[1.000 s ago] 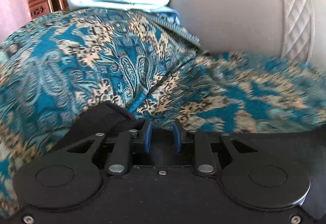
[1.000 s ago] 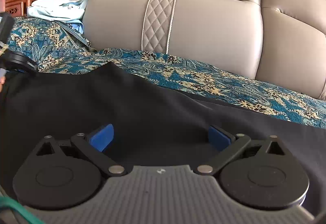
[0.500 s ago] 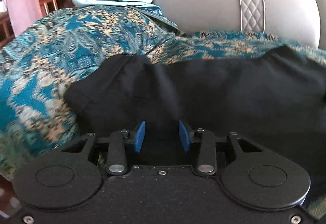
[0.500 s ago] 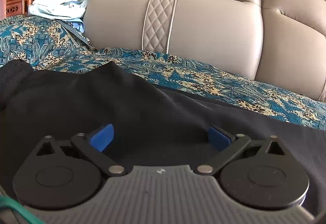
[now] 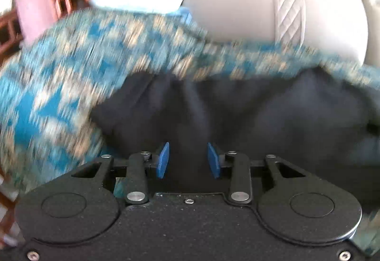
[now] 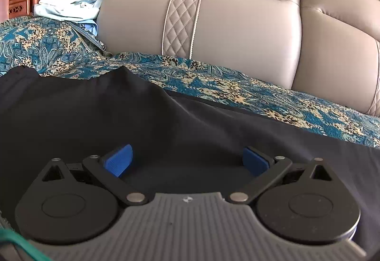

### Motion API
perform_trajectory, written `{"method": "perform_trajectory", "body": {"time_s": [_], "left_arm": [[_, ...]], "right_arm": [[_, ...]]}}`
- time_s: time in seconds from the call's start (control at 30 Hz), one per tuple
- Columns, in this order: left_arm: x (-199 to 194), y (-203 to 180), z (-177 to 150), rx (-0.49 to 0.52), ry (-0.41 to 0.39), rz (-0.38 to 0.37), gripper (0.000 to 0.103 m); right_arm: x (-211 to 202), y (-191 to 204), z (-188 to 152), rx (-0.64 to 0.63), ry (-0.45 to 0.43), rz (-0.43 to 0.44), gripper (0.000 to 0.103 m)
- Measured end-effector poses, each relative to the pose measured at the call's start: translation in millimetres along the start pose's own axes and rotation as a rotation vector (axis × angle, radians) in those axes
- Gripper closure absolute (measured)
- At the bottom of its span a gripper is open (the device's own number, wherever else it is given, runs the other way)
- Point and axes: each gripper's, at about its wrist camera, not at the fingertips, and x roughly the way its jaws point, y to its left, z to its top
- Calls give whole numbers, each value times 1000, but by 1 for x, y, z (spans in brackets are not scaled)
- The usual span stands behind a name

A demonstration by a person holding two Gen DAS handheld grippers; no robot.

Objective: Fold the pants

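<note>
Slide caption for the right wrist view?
Open right gripper resting over black pants spread on a teal paisley cover, grey sofa back behind.

Home bedroom — padded headboard point(image 6: 237, 30), patterned bedspread point(image 6: 213, 80).

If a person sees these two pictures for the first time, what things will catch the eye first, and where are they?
First, the black pants spread across the foreground on the teal and gold paisley bed cover. Behind them stands the grey padded leather headboard with its quilted strip. Low in each view are blue-tipped grippers: the right gripper is wide open above the pants, the left gripper narrower, its view blurred.
</note>
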Motion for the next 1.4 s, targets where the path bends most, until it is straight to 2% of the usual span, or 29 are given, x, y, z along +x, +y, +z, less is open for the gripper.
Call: {"method": "perform_trajectory", "body": {"time_s": [0.13, 0.27, 0.4, 0.5, 0.57, 0.6, 0.67, 0.73, 0.9, 0.97, 1.0, 1.1, 1.13, 1.17, 1.23, 1.3, 1.4], "left_arm": [[7, -52, 29, 50, -101, -104, 68], [30, -107, 48, 54, -113, -178, 66], [52, -149, 50, 103, -115, -150, 66], [71, -153, 36, 98, -67, -132, 64], [74, -147, 19, 92, -135, -130, 56], [74, -145, 18, 88, -140, -132, 56], [74, -143, 19, 72, -132, -127, 50], [73, -141, 18, 71, -134, -118, 48], [71, -147, 17, 103, -148, -84, 46], [71, -148, 17, 118, -152, -75, 45], [71, -149, 17, 123, -154, -71, 45], [71, -150, 16, 134, -158, -63, 45], [71, -150, 16, 136, -160, -61, 45], [71, -150, 16, 138, -160, -61, 45], [71, -150, 16, 137, -160, -62, 45], [71, -150, 16, 133, -159, -65, 45], [71, -150, 16, 130, -159, -68, 45]], "right_arm": [[-1, -6, 2, -16, 20, 22, 0], [3, -23, 7, 1, 50, 13, 0], [5, -59, 8, 49, 81, -20, 0], [-1, -96, 1, 81, 101, -70, 0], [-8, -131, -7, 139, 110, -96, 0], [-14, -149, -12, 160, 98, -110, 0], [-25, -181, -24, 154, 84, -177, 0], [-36, -216, -37, 194, 65, -229, 0], [-65, -303, -62, 355, 37, -405, 0], [-76, -335, -73, 426, 23, -505, 0], [-82, -348, -77, 456, 16, -571, 0], [-102, -371, -86, 513, 6, -923, 0], [-116, -379, -90, 549, -30, -992, 0], [-131, -386, -95, 602, -79, -999, 0], [-161, -402, -108, 768, -175, -933, 0], [-176, -416, -121, 899, -197, -849, 0], [-182, -426, -134, 981, -232, -725, 0]]}}
